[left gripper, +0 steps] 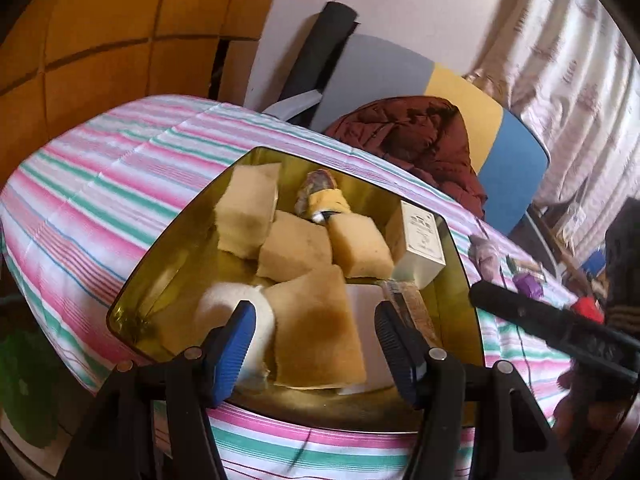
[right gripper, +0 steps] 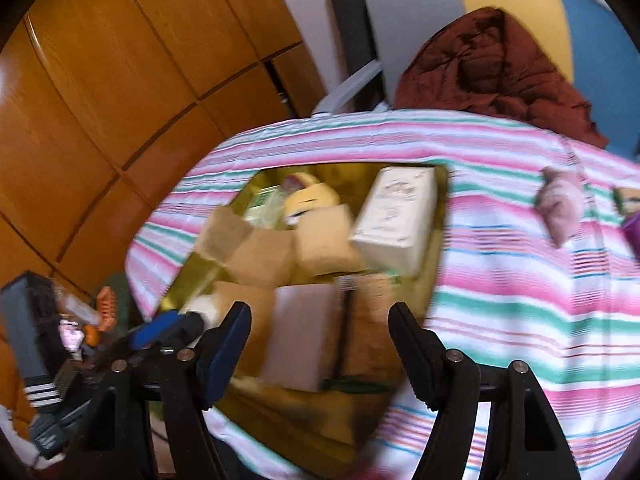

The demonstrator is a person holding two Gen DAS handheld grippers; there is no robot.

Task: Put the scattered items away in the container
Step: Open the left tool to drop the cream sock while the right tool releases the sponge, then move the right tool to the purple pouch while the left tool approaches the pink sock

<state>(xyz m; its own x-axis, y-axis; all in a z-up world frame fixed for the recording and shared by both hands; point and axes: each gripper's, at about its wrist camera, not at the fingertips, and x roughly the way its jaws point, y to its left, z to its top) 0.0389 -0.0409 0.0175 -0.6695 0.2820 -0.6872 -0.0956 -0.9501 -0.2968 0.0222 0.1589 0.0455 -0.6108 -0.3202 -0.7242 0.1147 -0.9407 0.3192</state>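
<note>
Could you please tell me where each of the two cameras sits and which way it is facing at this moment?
Left wrist: behind the open left tongs, angled down into the gold tin of sponges; the right tongs' finger crosses at right.
Right wrist: behind the open right tongs, angled down at the tin's right side and the striped cloth; the left tongs show lower left.
Shared: tin, white box, cloth, chair.

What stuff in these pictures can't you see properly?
- Writing on the white box: smeared by blur in the right wrist view, too small in the left.
- Purple thing: cut off by the right wrist view's edge.
- White roll: partly behind the left hand-held gripper finger.
</note>
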